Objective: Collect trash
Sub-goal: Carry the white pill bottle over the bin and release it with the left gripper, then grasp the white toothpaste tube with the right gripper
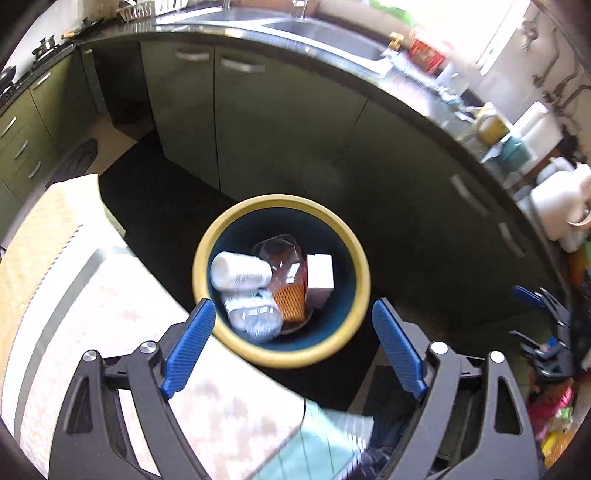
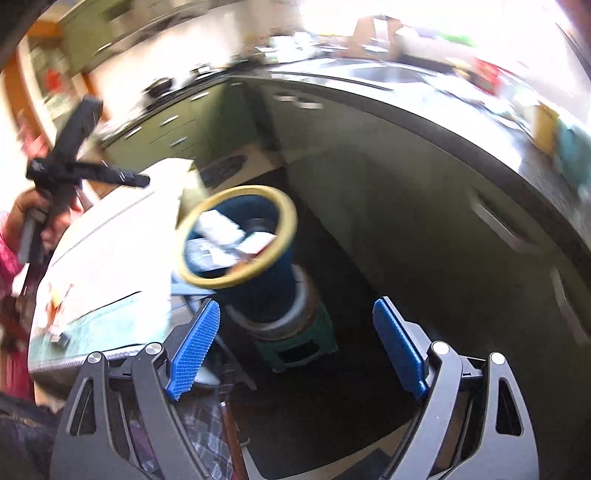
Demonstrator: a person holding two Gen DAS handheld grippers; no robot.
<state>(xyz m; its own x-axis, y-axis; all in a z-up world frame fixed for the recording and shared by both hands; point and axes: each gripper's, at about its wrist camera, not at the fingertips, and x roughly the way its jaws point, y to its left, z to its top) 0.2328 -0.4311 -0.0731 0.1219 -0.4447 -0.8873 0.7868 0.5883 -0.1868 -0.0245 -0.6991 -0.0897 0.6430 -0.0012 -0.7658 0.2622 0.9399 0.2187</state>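
Observation:
A blue trash bin with a yellow rim (image 1: 360, 258) stands on the floor beside a table. It holds a white cup (image 1: 240, 271), a white box (image 1: 320, 272), an orange mesh piece (image 1: 290, 304) and clear plastic (image 1: 255, 321). My left gripper (image 1: 293, 314) is open and empty, right above the bin. The bin also shows in the blurred right wrist view (image 2: 286, 218), standing on a green stool (image 2: 321, 339). My right gripper (image 2: 295, 317) is open and empty, to the right of the bin. The left gripper shows there at the far left (image 2: 66, 162).
A light patterned table (image 1: 110, 314) lies left of the bin, with a teal cloth (image 1: 325, 439) at its near edge. Green cabinets (image 1: 258, 118) and a dark counter with a sink (image 1: 325, 33) run behind. Bottles and containers (image 1: 495, 125) crowd the counter at right.

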